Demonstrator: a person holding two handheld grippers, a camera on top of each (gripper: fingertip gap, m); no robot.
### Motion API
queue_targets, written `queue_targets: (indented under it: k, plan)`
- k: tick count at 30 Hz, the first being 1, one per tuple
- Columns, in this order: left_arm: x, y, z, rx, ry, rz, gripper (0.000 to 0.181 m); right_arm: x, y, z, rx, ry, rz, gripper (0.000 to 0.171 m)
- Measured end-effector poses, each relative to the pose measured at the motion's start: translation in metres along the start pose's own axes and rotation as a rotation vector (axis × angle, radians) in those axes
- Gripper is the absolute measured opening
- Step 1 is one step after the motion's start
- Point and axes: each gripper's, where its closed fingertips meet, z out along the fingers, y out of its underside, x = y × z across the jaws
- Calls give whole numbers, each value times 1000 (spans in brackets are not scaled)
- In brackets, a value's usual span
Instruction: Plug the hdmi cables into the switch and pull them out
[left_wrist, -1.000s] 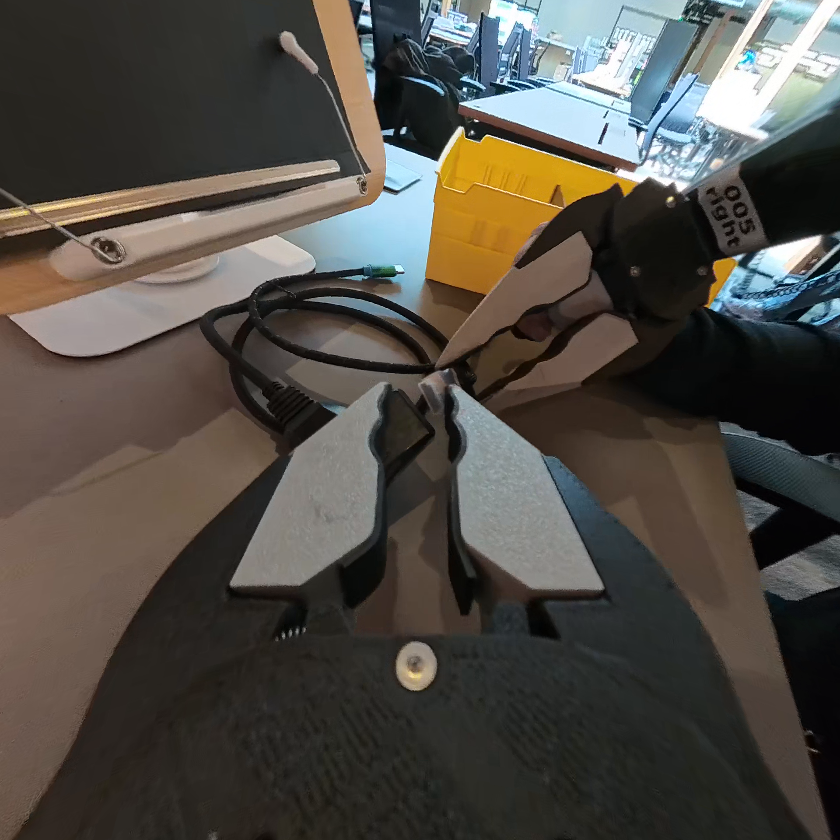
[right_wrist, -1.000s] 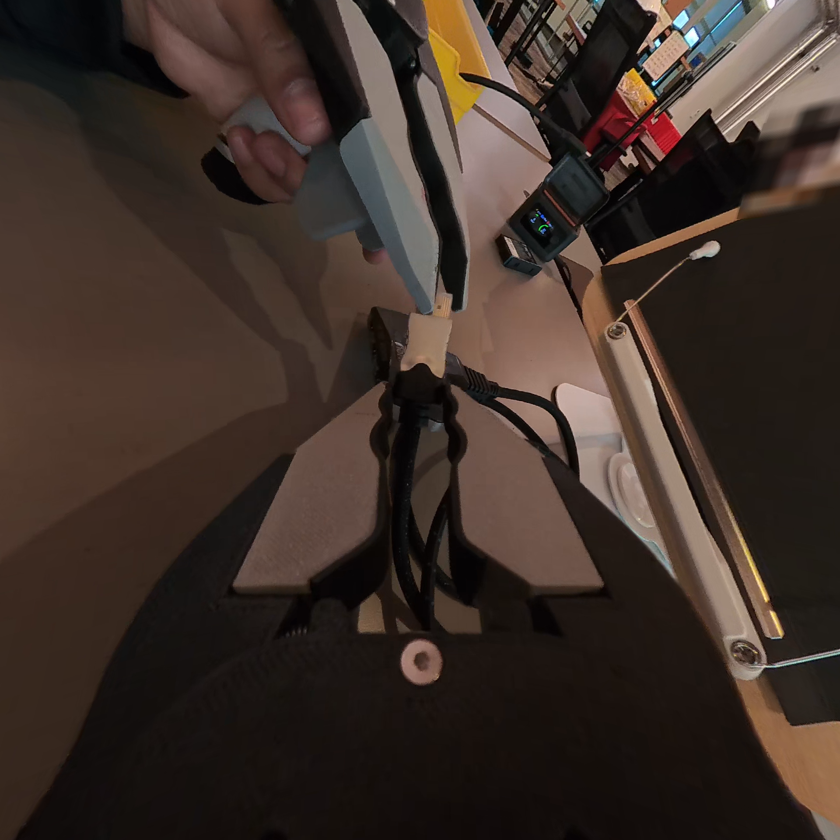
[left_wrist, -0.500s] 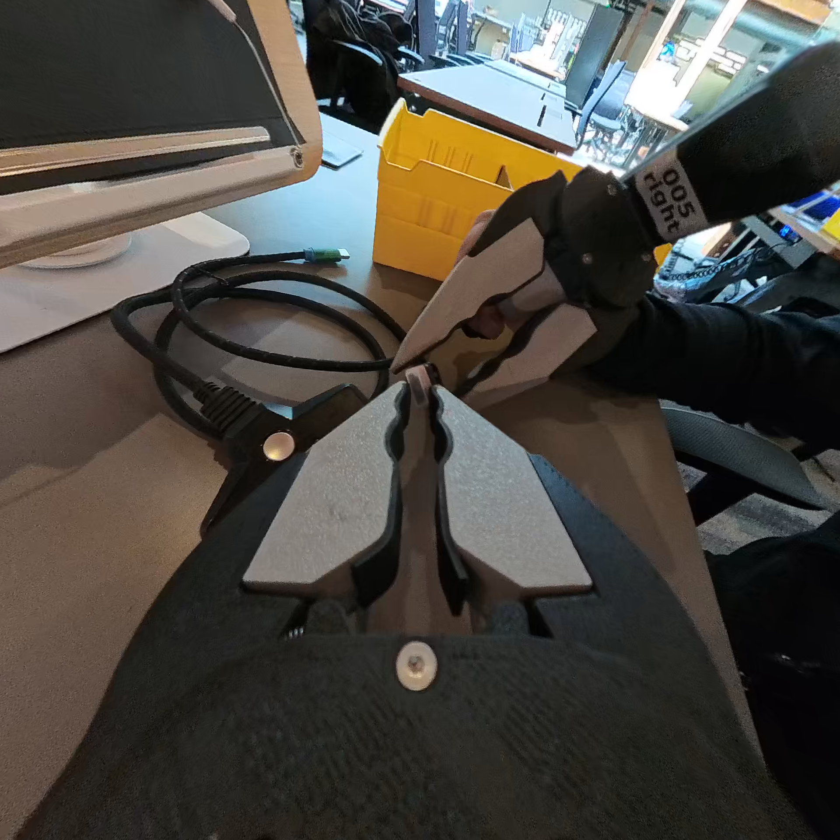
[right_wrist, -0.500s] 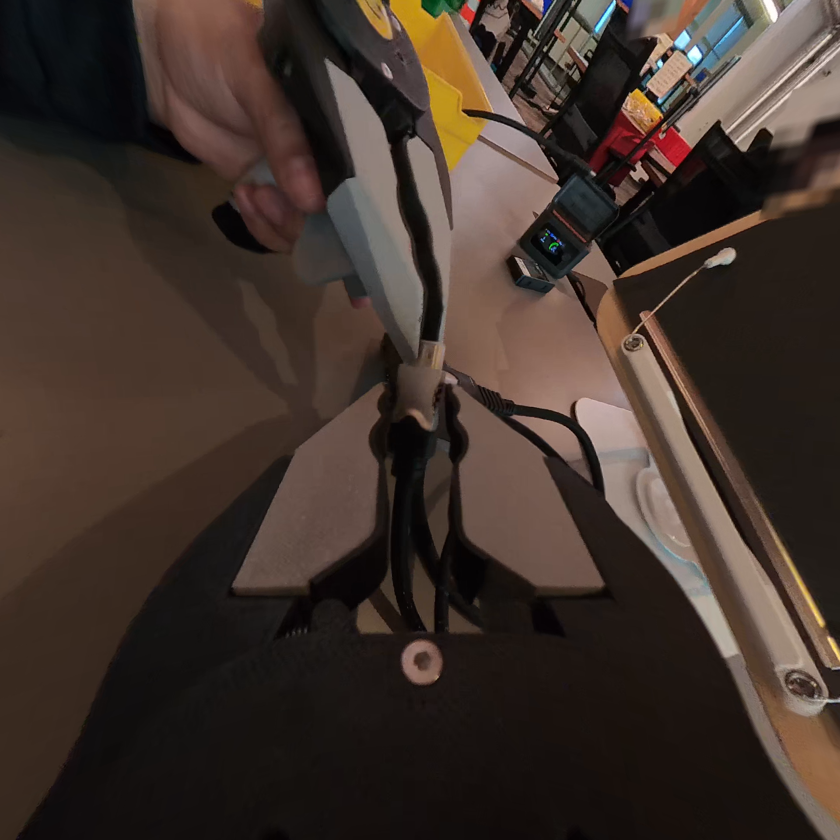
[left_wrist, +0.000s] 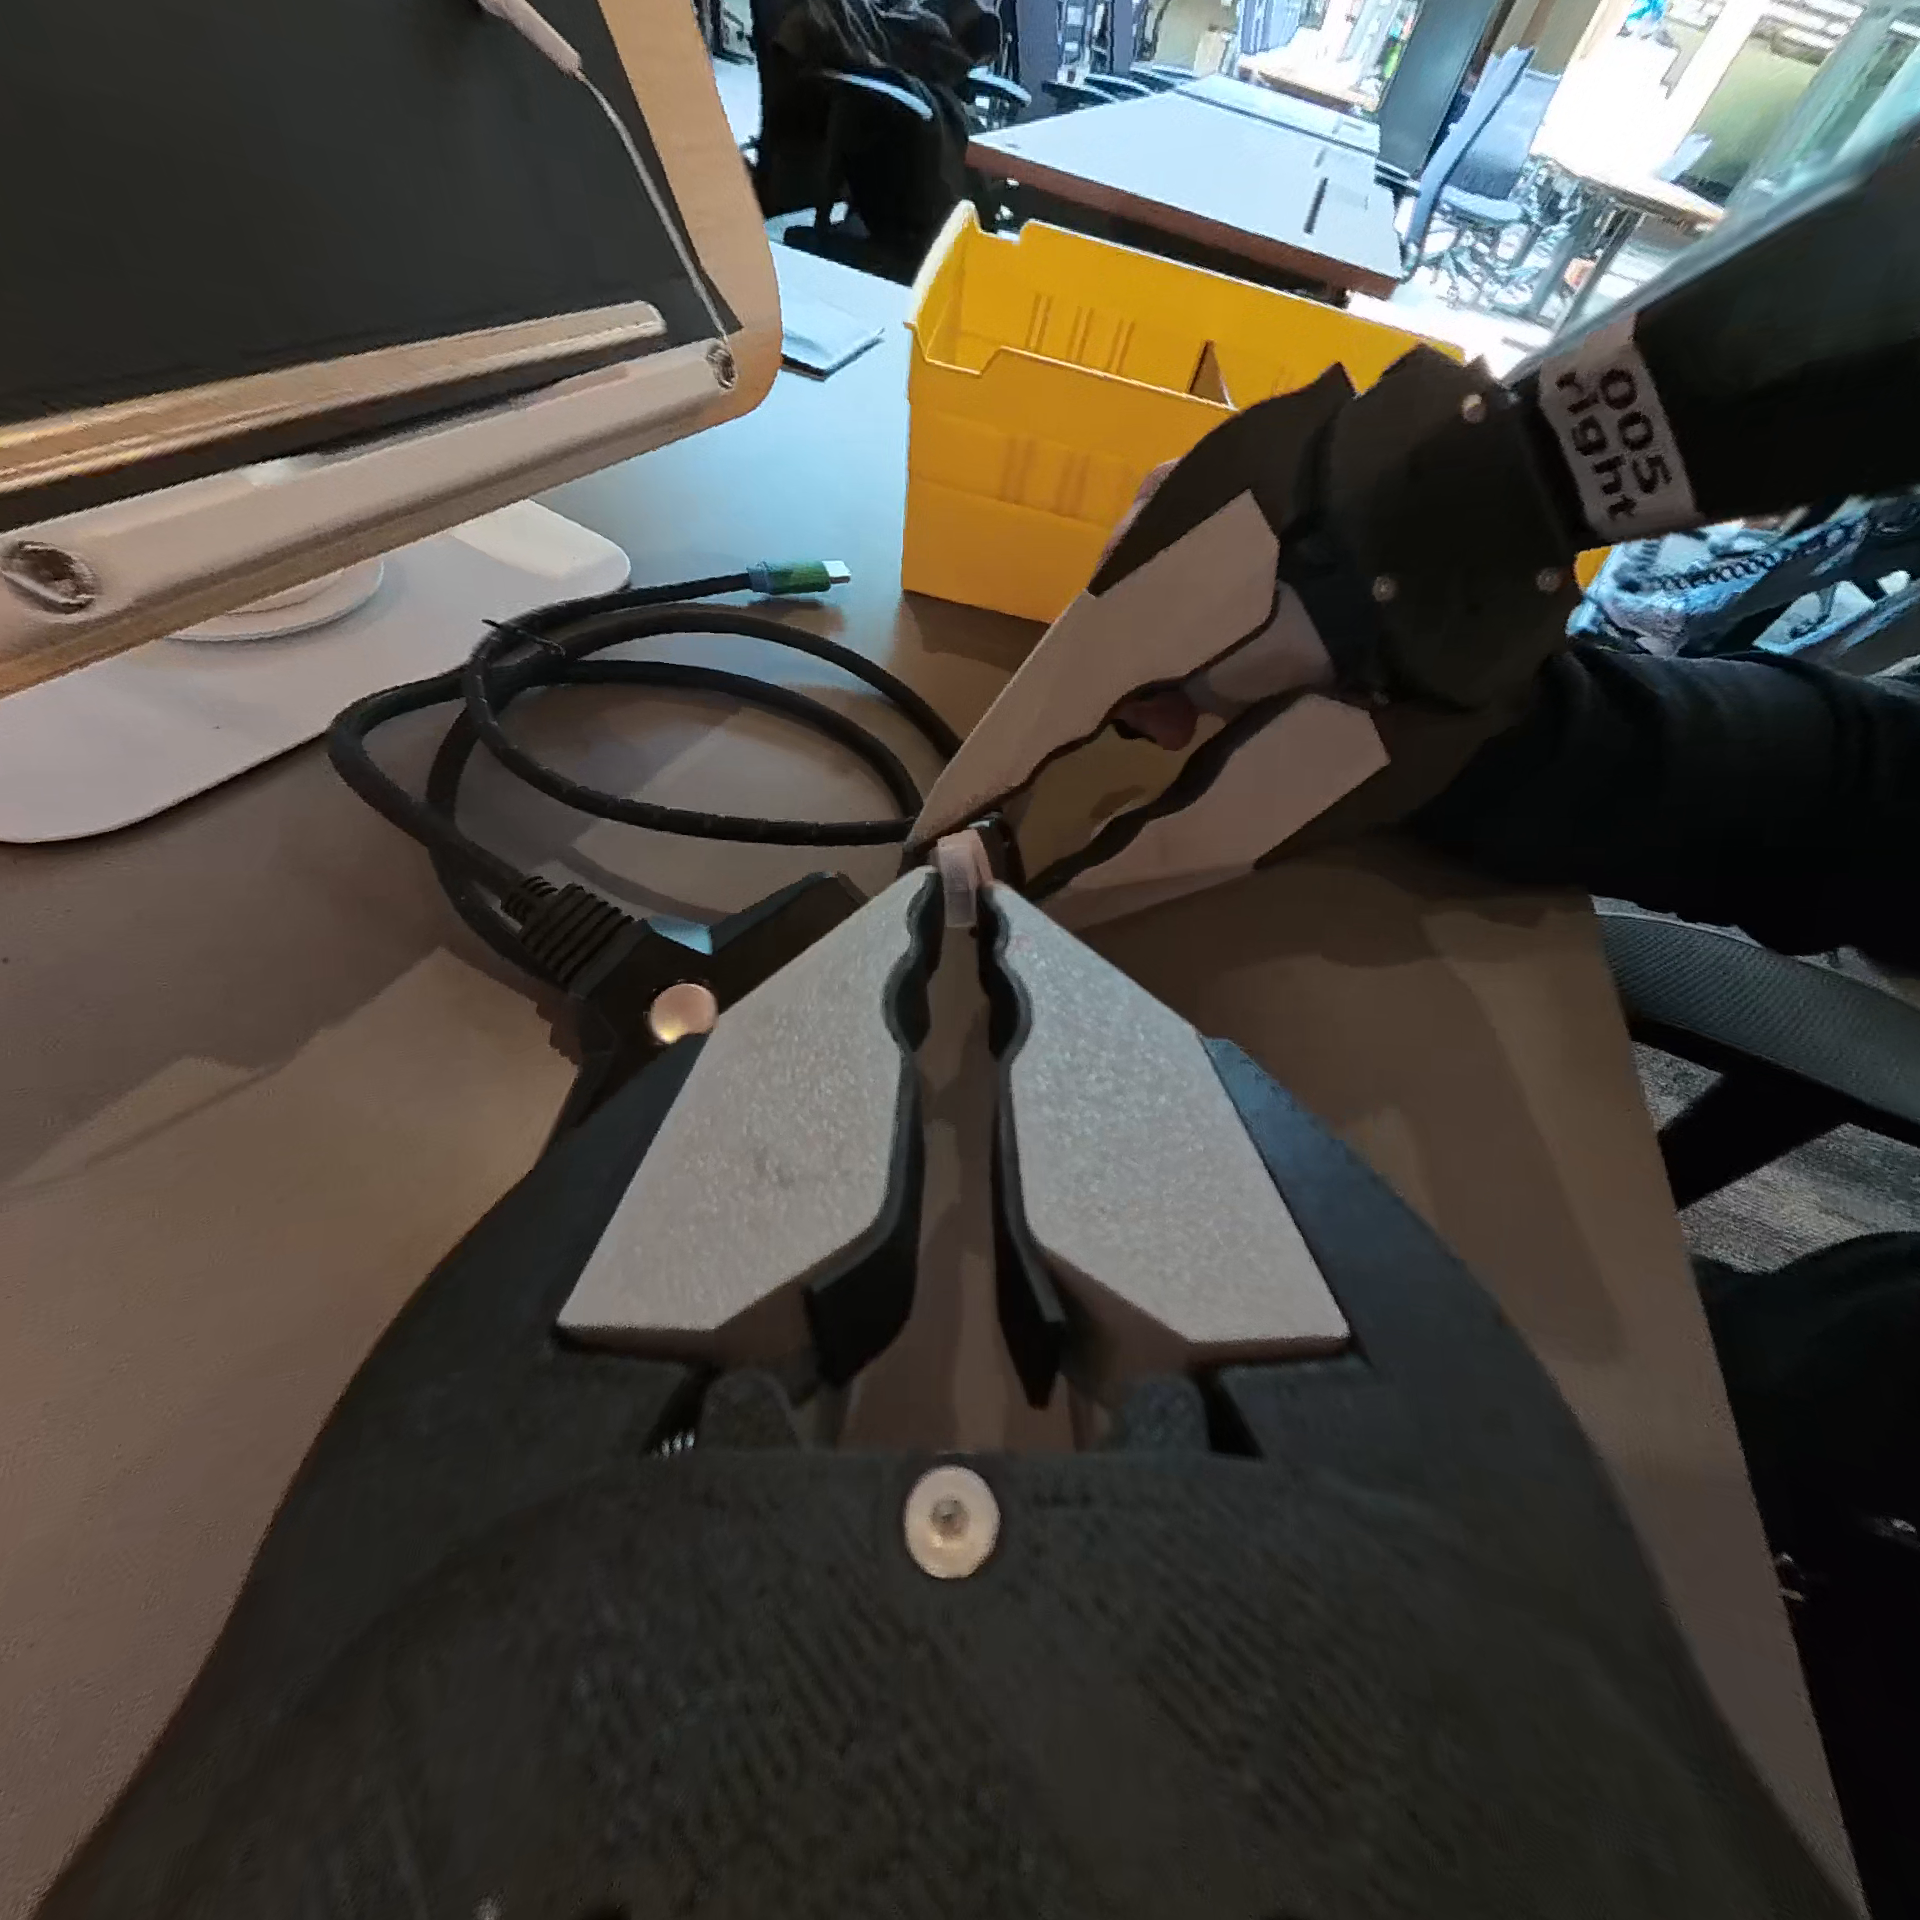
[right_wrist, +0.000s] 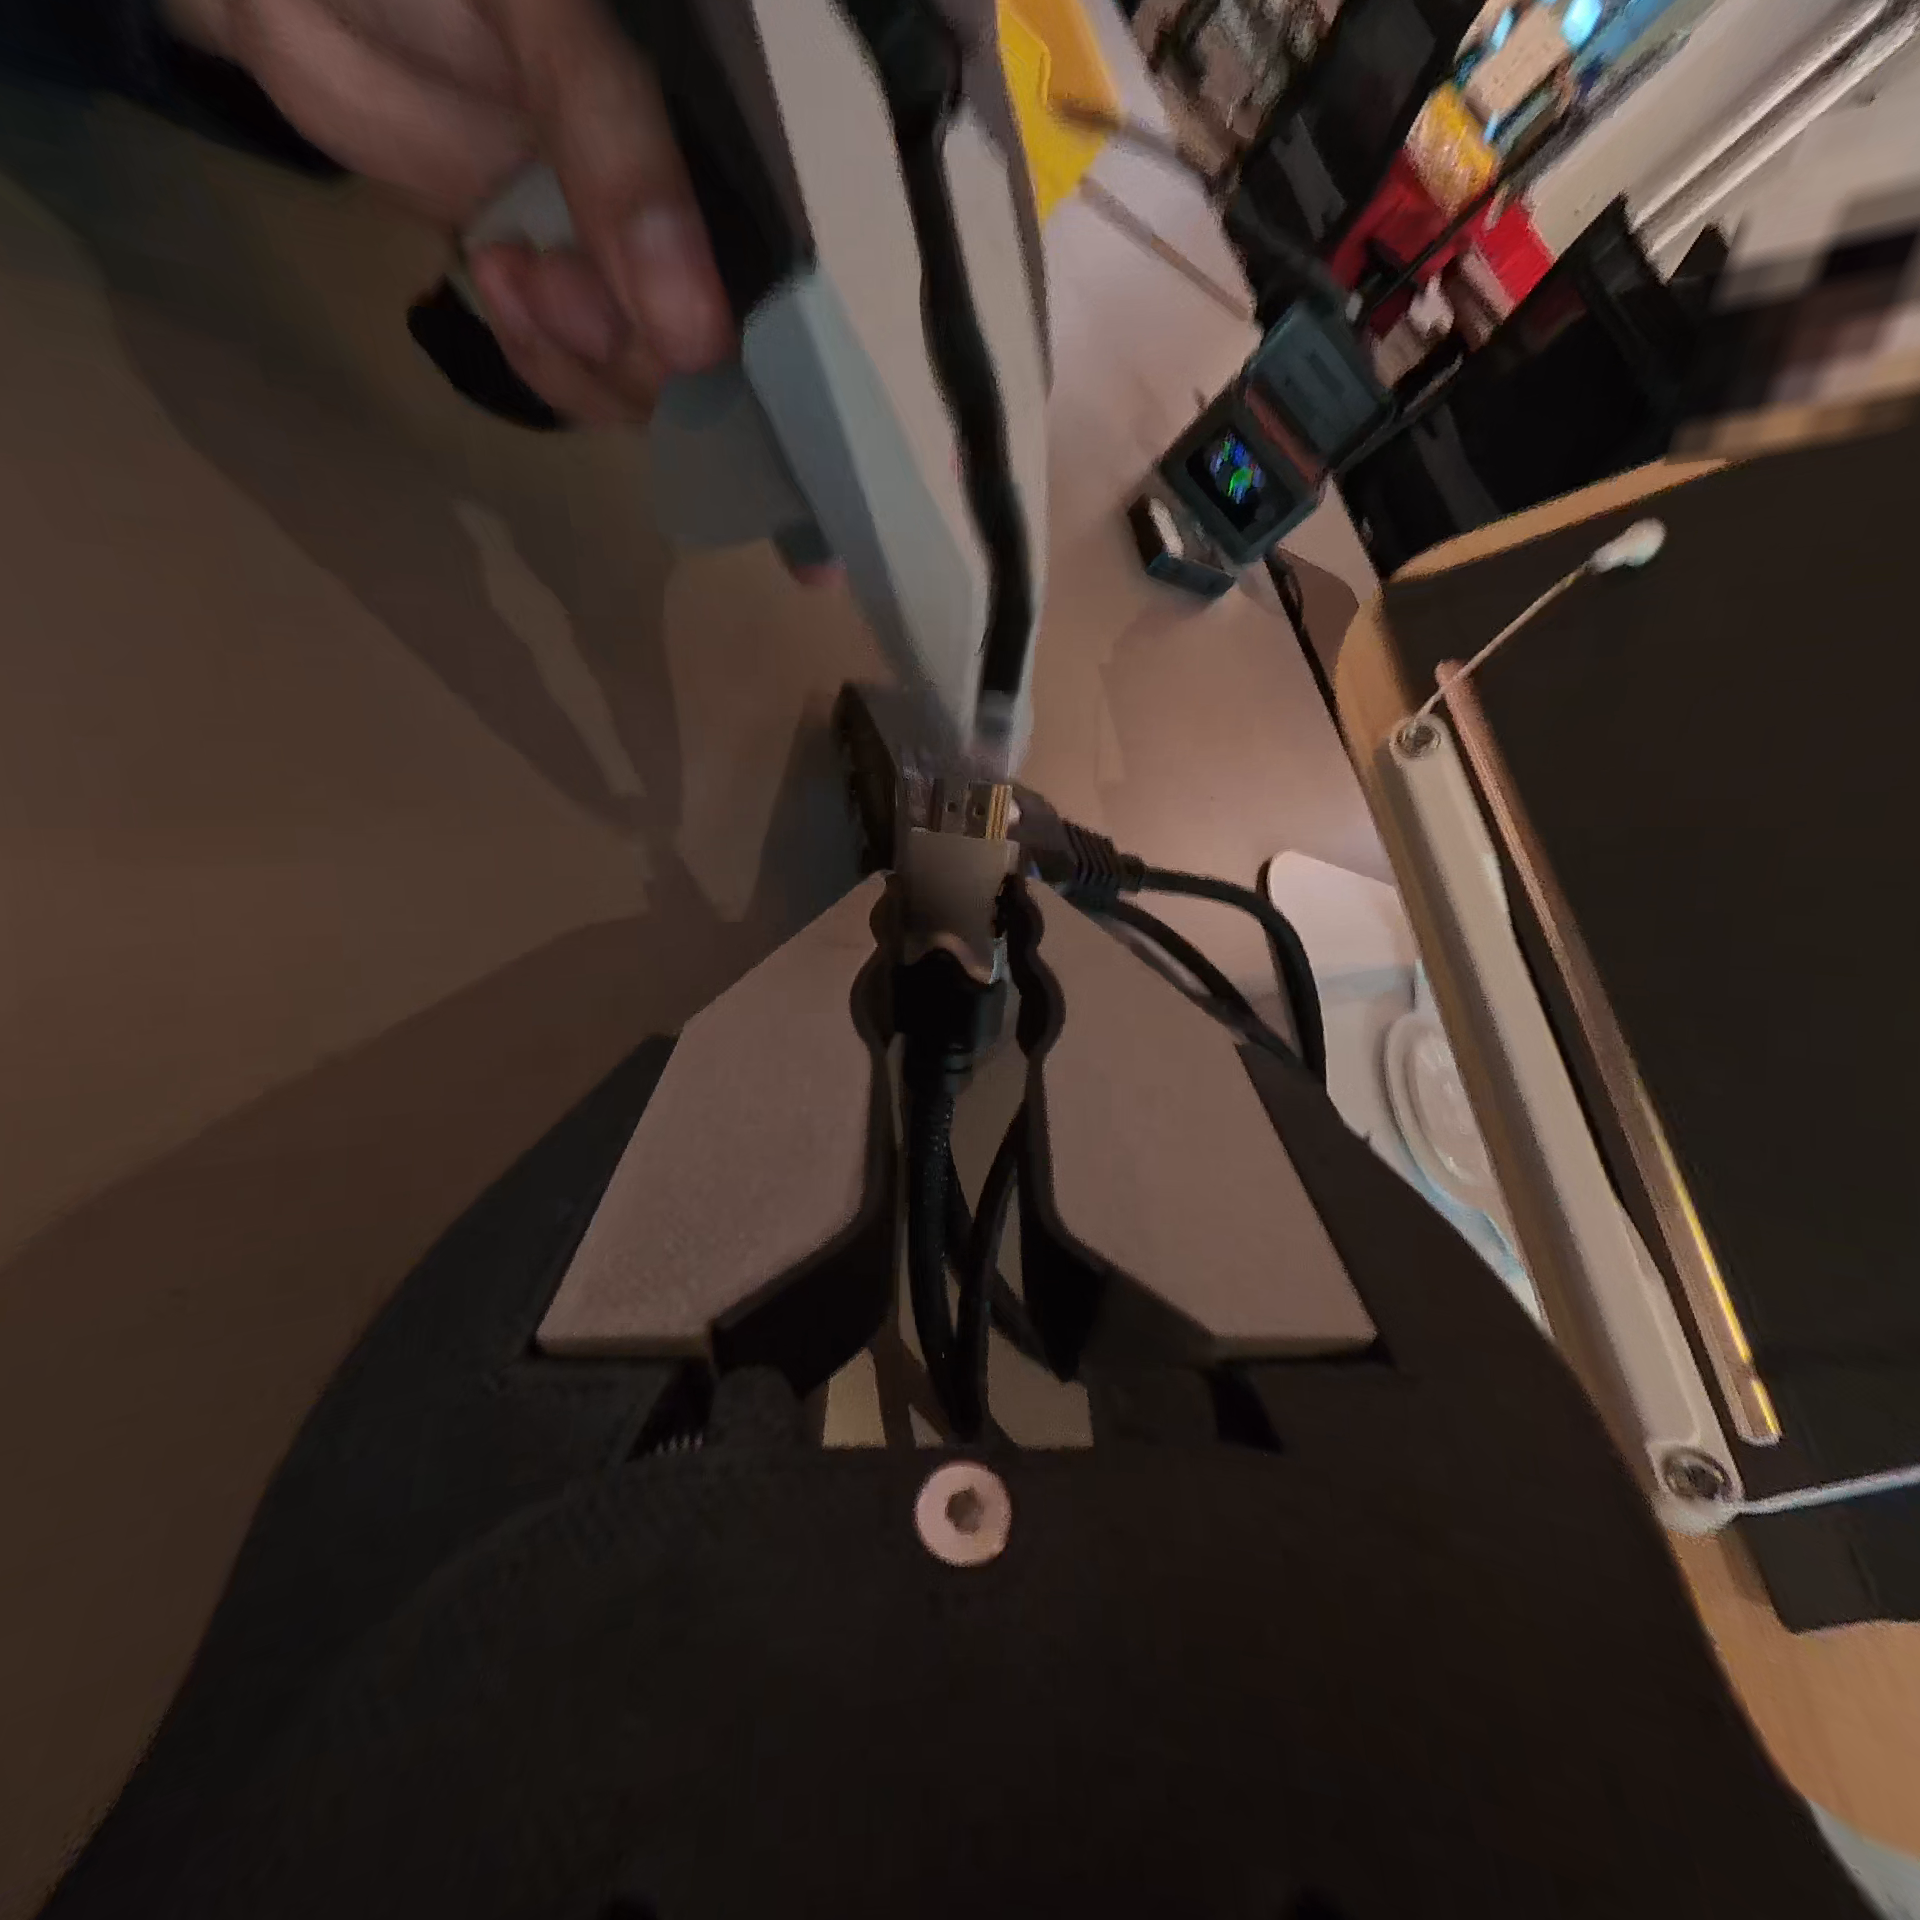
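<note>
In the right wrist view my right gripper (right_wrist: 961, 883) is shut on a light grey HDMI plug (right_wrist: 951, 873). Its gold metal tip (right_wrist: 971, 808) is bare and points at the black HDMI switch (right_wrist: 864, 764), mostly hidden behind it. In the left wrist view the switch (left_wrist: 675, 982) lies on the table just left of my left gripper (left_wrist: 956, 902). A black cable (left_wrist: 566, 925) is plugged into it. The left fingers are almost together, tips meeting the right gripper (left_wrist: 982, 831) and its plug (left_wrist: 956, 873). I cannot tell whether they touch the plug.
A yellow bin (left_wrist: 1049, 436) stands behind the grippers. A monitor on a white base (left_wrist: 312, 665) is at the left. The cable loops (left_wrist: 665, 748) lie between them, with a loose green-tipped end (left_wrist: 795, 575). A small device with a lit screen (right_wrist: 1262, 457) sits farther off. Less than 4 cm separates the two grippers' tips. The switch (left_wrist: 675, 982) is about 6 cm from my right fingertips.
My left gripper had the switch between its fingers a second ago; the switch now lies beside it and the fingers have closed. The right gripper's plug now shows its metal tip.
</note>
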Motion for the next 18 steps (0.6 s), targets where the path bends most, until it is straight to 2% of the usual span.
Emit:
queue_targets:
  k: [2,5,7,9,14,18]
  plan:
    - [-9,-15,-13,74,-37,-2,3,3,15,1,-79,7,-14,17]
    - [-22,-41,-44,216,-52,-69,3,7,9,-3,-16,-4,59,17]
    - [-32,-42,-53,239,-60,-111,3,12,3,-6,20,0,98,17]
    - [-58,-29,-53,181,-214,-96,3,15,2,-8,27,20,79,17]
    - [-105,24,-47,-153,-550,134,3,9,7,-2,-14,29,13,17]
    - [-117,54,-43,-341,-624,239,4,7,9,0,-30,31,-9,17]
